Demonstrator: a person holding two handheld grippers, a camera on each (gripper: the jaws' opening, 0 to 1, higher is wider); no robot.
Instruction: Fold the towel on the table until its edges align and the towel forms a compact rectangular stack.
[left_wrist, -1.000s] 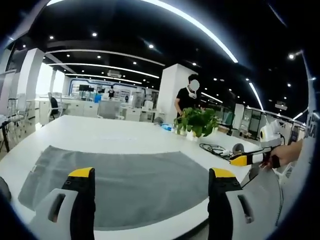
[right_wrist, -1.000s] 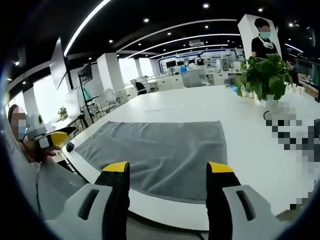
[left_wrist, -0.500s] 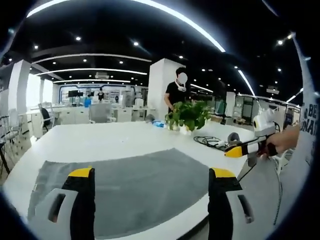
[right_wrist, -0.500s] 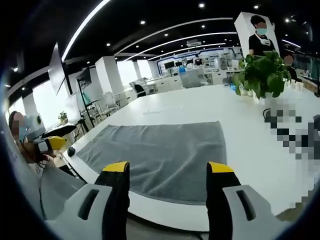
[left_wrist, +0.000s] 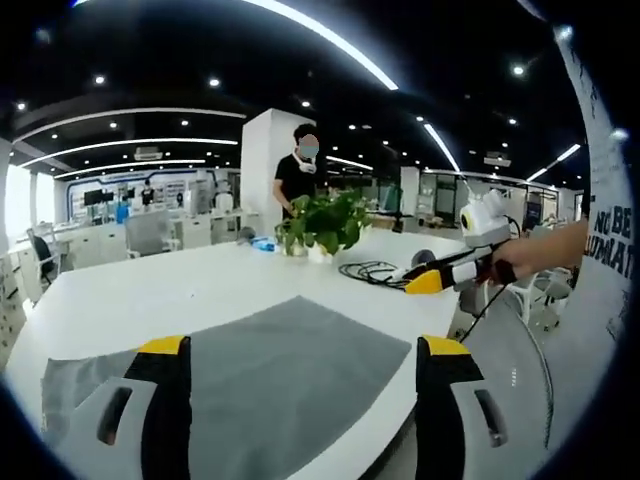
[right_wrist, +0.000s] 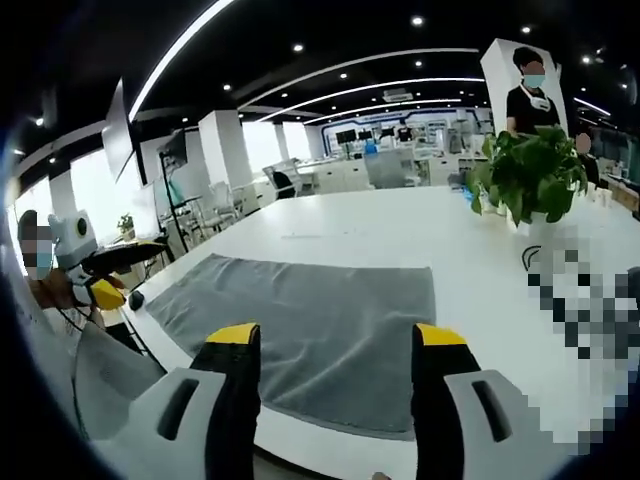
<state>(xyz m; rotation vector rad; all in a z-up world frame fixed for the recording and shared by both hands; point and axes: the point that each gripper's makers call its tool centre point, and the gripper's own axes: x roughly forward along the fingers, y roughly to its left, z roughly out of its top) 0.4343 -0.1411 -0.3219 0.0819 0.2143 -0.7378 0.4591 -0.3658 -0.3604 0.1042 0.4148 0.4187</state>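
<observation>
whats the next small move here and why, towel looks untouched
Probably lower both grippers to the towel's near edge. The grey towel lies flat and unfolded on the white table, and the left gripper and right gripper are both open above that edge, holding nothing. Gripping the near corners would set up the first fold.

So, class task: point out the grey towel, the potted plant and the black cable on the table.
Grey towel (right_wrist: 300, 320), right gripper view, its flat middle.
Potted plant (left_wrist: 322, 222), left gripper view, its leaves.
Black cable (left_wrist: 368, 270), left gripper view, its coiled part.
</observation>
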